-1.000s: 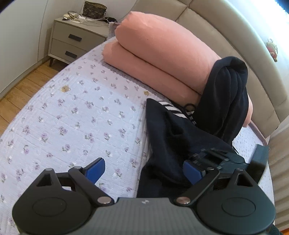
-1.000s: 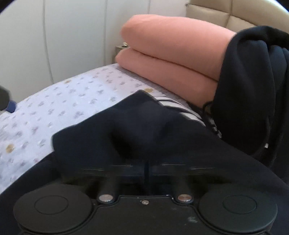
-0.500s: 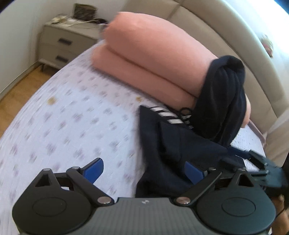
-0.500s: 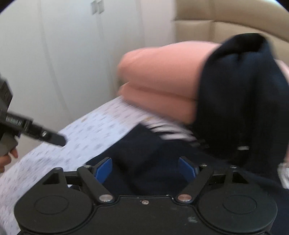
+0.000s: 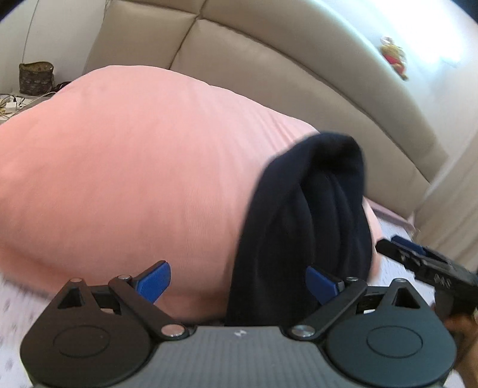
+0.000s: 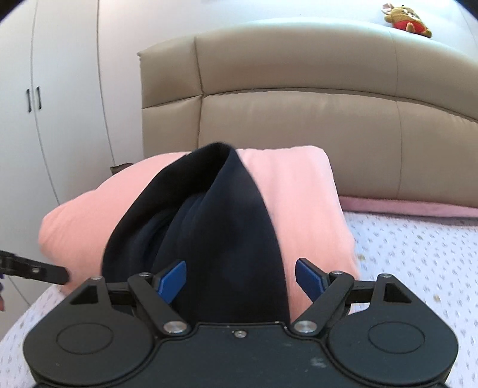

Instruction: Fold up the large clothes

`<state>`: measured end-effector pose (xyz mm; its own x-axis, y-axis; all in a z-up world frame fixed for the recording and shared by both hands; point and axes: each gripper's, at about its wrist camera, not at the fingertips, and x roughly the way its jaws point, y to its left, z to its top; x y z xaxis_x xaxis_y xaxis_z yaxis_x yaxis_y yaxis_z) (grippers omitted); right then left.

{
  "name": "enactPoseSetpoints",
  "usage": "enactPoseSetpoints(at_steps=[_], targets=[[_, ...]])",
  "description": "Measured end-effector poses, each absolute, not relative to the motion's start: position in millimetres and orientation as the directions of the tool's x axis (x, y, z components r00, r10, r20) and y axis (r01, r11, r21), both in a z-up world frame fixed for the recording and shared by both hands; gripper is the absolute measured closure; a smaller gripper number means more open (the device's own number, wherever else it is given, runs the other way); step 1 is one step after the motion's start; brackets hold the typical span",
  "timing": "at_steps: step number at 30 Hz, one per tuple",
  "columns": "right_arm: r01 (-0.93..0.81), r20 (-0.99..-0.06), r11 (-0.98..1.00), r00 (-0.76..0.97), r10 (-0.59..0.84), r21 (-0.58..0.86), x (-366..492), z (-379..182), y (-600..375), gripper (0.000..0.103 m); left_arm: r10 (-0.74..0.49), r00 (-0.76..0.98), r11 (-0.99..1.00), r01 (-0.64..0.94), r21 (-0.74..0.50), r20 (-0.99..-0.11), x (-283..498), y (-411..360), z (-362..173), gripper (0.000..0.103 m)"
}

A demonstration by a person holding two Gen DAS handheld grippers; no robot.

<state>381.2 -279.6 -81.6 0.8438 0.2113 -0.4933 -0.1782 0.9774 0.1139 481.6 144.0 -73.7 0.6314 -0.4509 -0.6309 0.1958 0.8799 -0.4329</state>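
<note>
Room: bedroom, with a padded beige headboard (image 6: 298, 119) behind a bed under a floral lilac bedspread (image 6: 418, 253).
Left gripper (image 5: 239, 282): jaws spread wide, blue pads apart, nothing between them; held low and close to the bedding, aimed at the pink roll and the dark cloth.
Right gripper (image 6: 240, 280): jaws spread, gripping nothing; the dark cloth fills the view between its pads, but whether they touch it cannot be told.
Each in the other's view: right gripper shows at the right edge of the left wrist view (image 5: 424, 262); one finger of the left pokes in at the left edge of the right wrist view.
Navy garment (image 6: 209, 226): draped over the pink rolled bedding (image 5: 125, 185), peaking on its top and hanging down its near face toward both grippers.
Headboard top: small stuffed toy (image 6: 407, 18) sits on it.
Left wall: white wardrobe doors (image 6: 33, 98).
Far left: woven basket (image 5: 35, 77) on a nightstand, cables beside it.
</note>
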Motion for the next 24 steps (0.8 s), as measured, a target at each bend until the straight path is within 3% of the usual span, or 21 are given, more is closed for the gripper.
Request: enactPoseSetpoints(at_steps=[4, 7, 9, 10, 11, 13, 14, 15, 18, 21, 24], targets=[[-0.193, -0.525, 0.976, 0.824, 0.215, 0.097, 426, -82, -265, 0.006, -0.428, 0.619, 0.895, 0.187, -0.405, -0.659, 525, 122, -80, 0.002], [-0.149, -0.558, 0.981, 0.806, 0.195, 0.128, 447, -89, -268, 0.005, -0.365, 0.648, 0.930, 0.227, -0.288, -0.668, 527, 101, -79, 0.002], [-0.143, -0.563, 0.975, 0.798, 0.215, 0.170, 450, -93, -273, 0.004, -0.287, 0.696, 0.954, 0.266, -0.135, -0.658, 520, 80, -78, 0.011], [-0.155, -0.558, 0.969, 0.796, 0.237, 0.191, 448, -95, -276, 0.010, -0.259, 0.716, 0.955, 0.288, -0.064, -0.649, 516, 70, -78, 0.025], [-0.176, -0.549, 0.967, 0.797, 0.251, 0.186, 444, -95, -274, 0.040, -0.255, 0.732, 0.947, 0.321, -0.010, -0.632, 509, 60, -77, 0.048], [-0.209, -0.534, 0.970, 0.810, 0.244, 0.125, 435, -93, -269, 0.090, -0.258, 0.743, 0.930, 0.363, 0.049, -0.618, 499, 43, -75, 0.081], [-0.217, -0.525, 0.973, 0.820, 0.228, 0.083, 426, -92, -267, 0.090, -0.228, 0.761, 0.932, 0.352, 0.090, -0.608, 494, 37, -73, 0.094], [-0.240, -0.505, 0.968, 0.829, 0.240, 0.066, 418, -91, -268, 0.091, -0.194, 0.782, 0.936, 0.329, 0.128, -0.593, 488, 33, -70, 0.096], [-0.211, -0.429, 0.977, 0.883, 0.190, -0.002, 389, -78, -284, 0.091, -0.206, 0.819, 0.957, 0.283, 0.064, -0.535, 472, 50, -57, 0.097], [-0.294, -0.328, 0.953, 0.895, 0.303, 0.079, 339, -56, -318, 0.091, -0.252, 0.837, 0.958, 0.285, -0.005, -0.486, 447, 81, -41, 0.097], [-0.403, -0.294, 0.915, 0.876, 0.383, -0.010, 276, -49, -327, 0.091, -0.348, 0.813, 0.931, 0.360, -0.066, -0.466, 405, 114, -34, 0.097]])
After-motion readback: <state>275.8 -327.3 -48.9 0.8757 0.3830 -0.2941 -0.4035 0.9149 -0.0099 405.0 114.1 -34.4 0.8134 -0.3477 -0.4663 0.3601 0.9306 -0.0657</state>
